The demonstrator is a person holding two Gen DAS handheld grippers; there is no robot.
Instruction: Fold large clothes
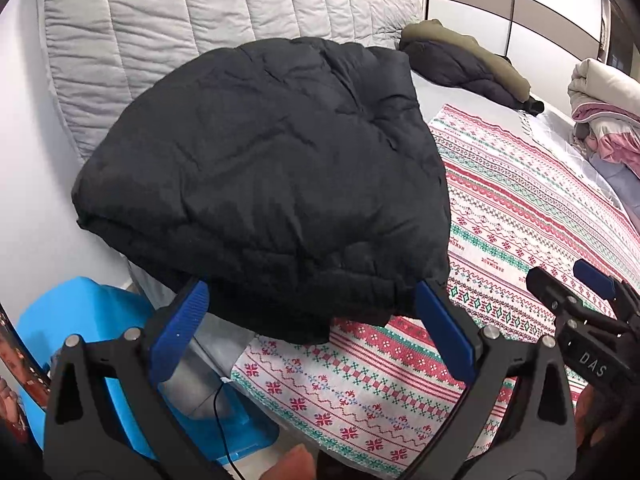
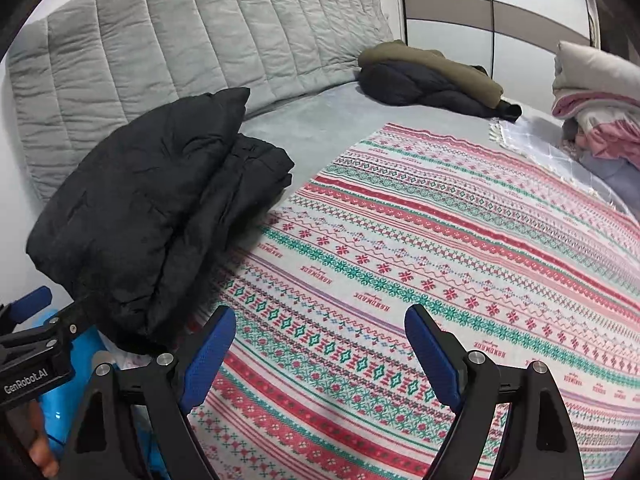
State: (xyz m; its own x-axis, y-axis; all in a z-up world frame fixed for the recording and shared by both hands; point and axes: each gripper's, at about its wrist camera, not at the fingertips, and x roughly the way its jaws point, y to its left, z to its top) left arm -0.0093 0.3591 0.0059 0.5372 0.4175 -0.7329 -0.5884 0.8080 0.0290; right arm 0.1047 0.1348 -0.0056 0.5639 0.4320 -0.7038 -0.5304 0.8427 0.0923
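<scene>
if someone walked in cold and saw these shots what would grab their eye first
Probably the folded black puffer jacket, bulky at the bed's left edge near the grey quilted headboard, right ahead of the open left gripper. Next, the red-and-green patterned blanket spread across the mattress under the open right gripper. A dark coat with an olive layer lies far back.

We count one folded black puffer jacket, one olive-and-navy coat, one patterned blanket, one pile of pink and cream bedding, one blue stool and two grippers.
</scene>
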